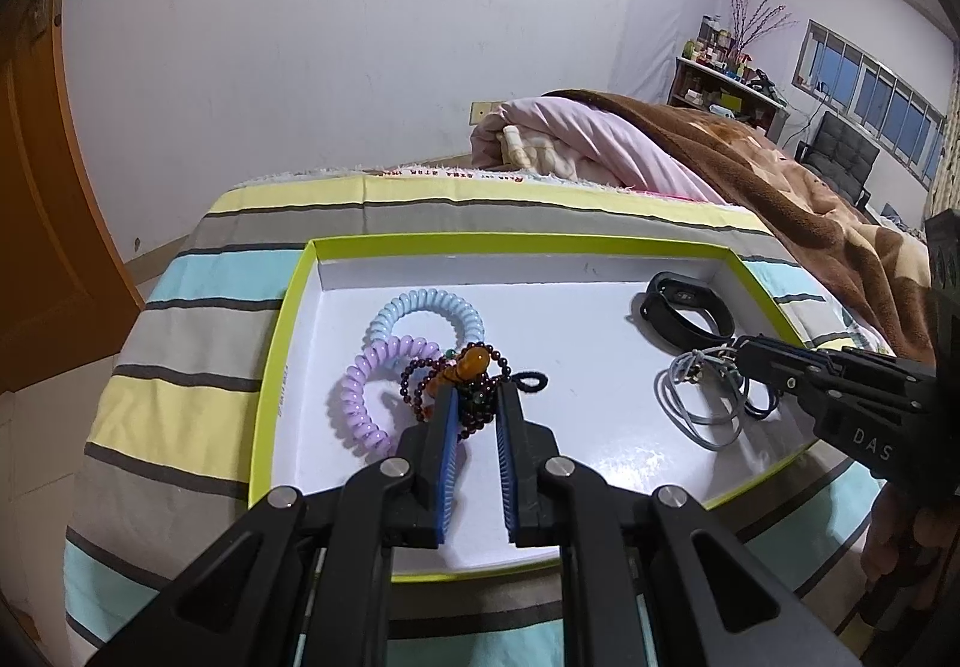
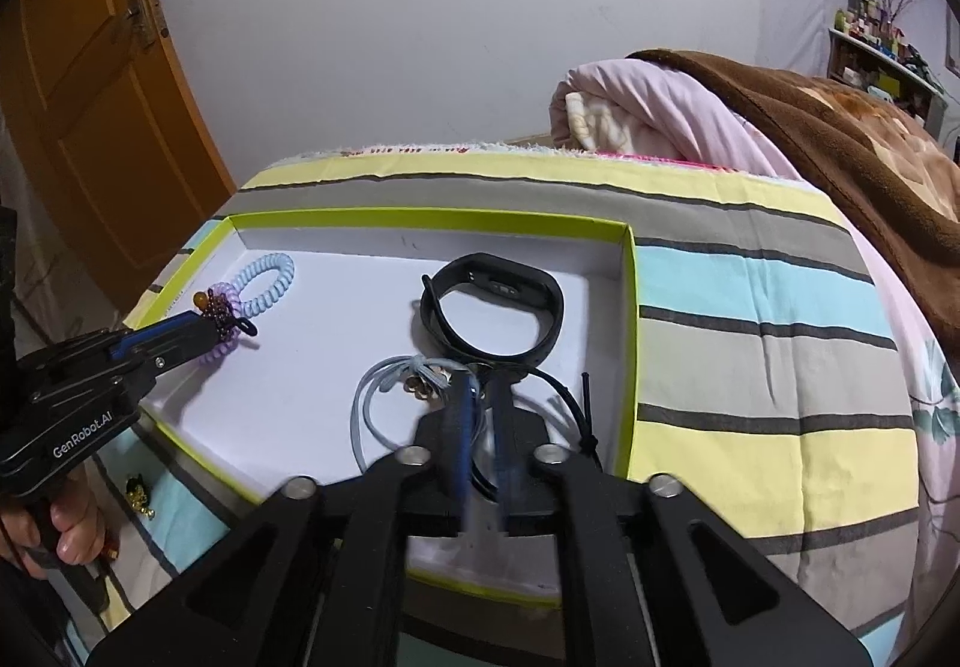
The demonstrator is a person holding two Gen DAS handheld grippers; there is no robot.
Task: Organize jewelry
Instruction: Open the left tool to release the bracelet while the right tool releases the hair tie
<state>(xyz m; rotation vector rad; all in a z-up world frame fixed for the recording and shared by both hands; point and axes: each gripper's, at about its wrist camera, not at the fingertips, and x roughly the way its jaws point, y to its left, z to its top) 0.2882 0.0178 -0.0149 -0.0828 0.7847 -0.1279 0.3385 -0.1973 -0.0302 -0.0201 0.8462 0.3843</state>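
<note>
A white tray with a lime-green rim (image 1: 288, 307) (image 2: 627, 319) lies on the striped bed. My left gripper (image 1: 477, 397) stands in its left part with jaws a little apart around a dark red bead bracelet (image 1: 480, 403) with an amber bead (image 1: 471, 364); it also shows in the right wrist view (image 2: 219, 322). Blue (image 1: 429, 310) and purple (image 1: 360, 403) coil hair ties lie beside it. My right gripper (image 2: 483, 385) (image 1: 741, 346) is nearly closed over grey and black elastic bands (image 2: 372, 409) (image 1: 696, 403), its fingers blurred. A black smart band (image 2: 498, 307) (image 1: 690, 307) lies behind.
A small gold and black trinket (image 2: 137, 493) lies on the striped cover (image 2: 780, 367) left of the tray. A pink quilt (image 1: 576, 139) and brown blanket (image 1: 810, 199) are piled at the back right. An orange door (image 2: 90, 97) stands at left.
</note>
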